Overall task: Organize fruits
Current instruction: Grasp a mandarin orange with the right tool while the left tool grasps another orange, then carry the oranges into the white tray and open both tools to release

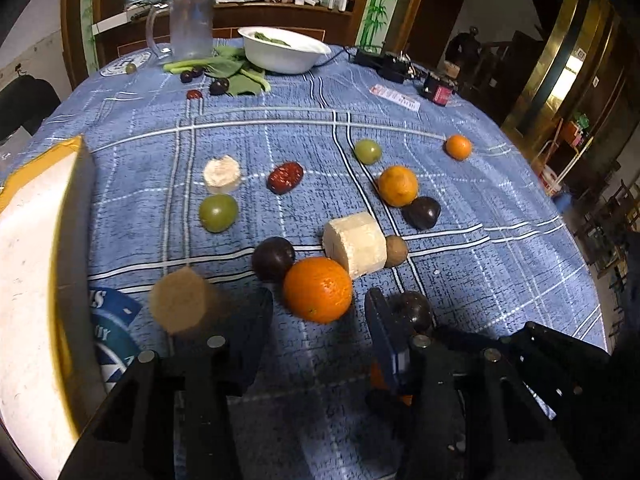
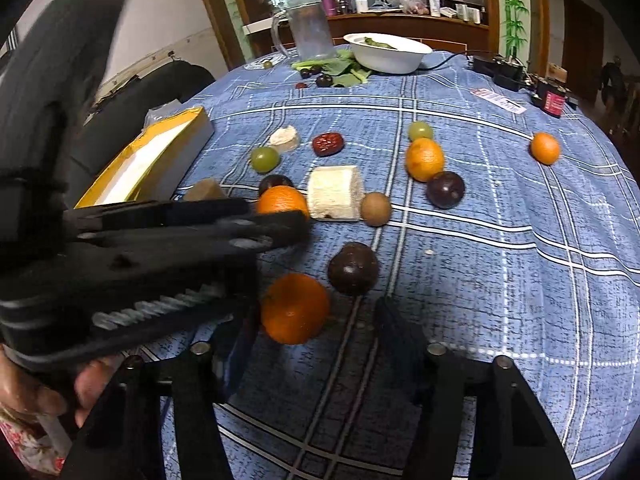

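Note:
Fruits lie scattered on the blue checked tablecloth (image 1: 500,248). My left gripper (image 1: 320,320) is open, with a large orange (image 1: 318,289) just ahead between its fingers. A blurred tan round piece (image 1: 180,300) is in the air by its left finger, beside the yellow-rimmed white box (image 1: 28,264). My right gripper (image 2: 316,320) is open around another orange (image 2: 294,308), apart from it; a dark plum (image 2: 353,268) lies just beyond. The left gripper's body (image 2: 160,248) crosses the right wrist view. The box also shows there (image 2: 148,160).
Other oranges (image 1: 398,185) (image 1: 458,147), green grapes (image 1: 218,212) (image 1: 368,151), a red date (image 1: 285,177), plums (image 1: 273,258) (image 1: 422,212), white cylinder pieces (image 1: 356,243) (image 1: 222,173) and a kiwi (image 1: 396,250) lie mid-table. A white bowl (image 1: 284,54), jug (image 1: 190,26) and greens stand at the back.

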`<state>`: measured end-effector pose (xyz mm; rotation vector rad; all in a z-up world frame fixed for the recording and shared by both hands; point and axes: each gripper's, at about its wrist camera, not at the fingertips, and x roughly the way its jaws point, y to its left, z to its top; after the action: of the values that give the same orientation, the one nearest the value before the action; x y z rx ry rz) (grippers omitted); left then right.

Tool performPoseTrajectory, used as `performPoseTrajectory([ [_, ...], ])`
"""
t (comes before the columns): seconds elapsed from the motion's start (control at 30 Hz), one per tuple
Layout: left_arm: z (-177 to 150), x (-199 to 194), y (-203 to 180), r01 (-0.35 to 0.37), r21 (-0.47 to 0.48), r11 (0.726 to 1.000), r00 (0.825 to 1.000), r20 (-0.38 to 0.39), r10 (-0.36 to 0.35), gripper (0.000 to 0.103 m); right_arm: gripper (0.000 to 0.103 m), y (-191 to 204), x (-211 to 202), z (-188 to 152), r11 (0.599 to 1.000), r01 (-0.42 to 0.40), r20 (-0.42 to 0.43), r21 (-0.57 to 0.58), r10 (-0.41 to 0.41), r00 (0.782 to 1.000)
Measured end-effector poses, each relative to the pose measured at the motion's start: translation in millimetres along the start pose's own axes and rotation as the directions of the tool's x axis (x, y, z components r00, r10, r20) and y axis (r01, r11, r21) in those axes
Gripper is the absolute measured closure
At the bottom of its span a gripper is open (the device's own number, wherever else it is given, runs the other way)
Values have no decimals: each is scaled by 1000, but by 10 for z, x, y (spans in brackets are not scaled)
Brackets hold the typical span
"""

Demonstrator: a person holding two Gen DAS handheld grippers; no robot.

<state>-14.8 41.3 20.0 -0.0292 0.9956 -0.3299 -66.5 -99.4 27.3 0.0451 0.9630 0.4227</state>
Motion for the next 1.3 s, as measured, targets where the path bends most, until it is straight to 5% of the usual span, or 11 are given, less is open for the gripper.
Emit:
performPoseTrajectory([
  [0.27,-5,96,-56,-57,23,998,998,12,57,69,64,51,28,15,1000,-11,-7,-13,11,1000],
  [0.67,-171,-386,83,-20,-68,997,995,95,26,69,65,105,-105,-68,999,-31,11,7,31,999],
  [0.87,-340,-789,349,-74,-137,988,983,159,96,68,65,236,-287,-91,999,-31,48,-14,32,998],
  [1.07,-557,-1120,828,-152,-247,957,958,202,205,68,65,511,-418,-64,997,-51,69,-62,55,996],
  [1.3,-830,-1302,1450,-238,-388,891,930,172,323,68,65,1091,-414,80,981,-116,75,-154,129,989],
])
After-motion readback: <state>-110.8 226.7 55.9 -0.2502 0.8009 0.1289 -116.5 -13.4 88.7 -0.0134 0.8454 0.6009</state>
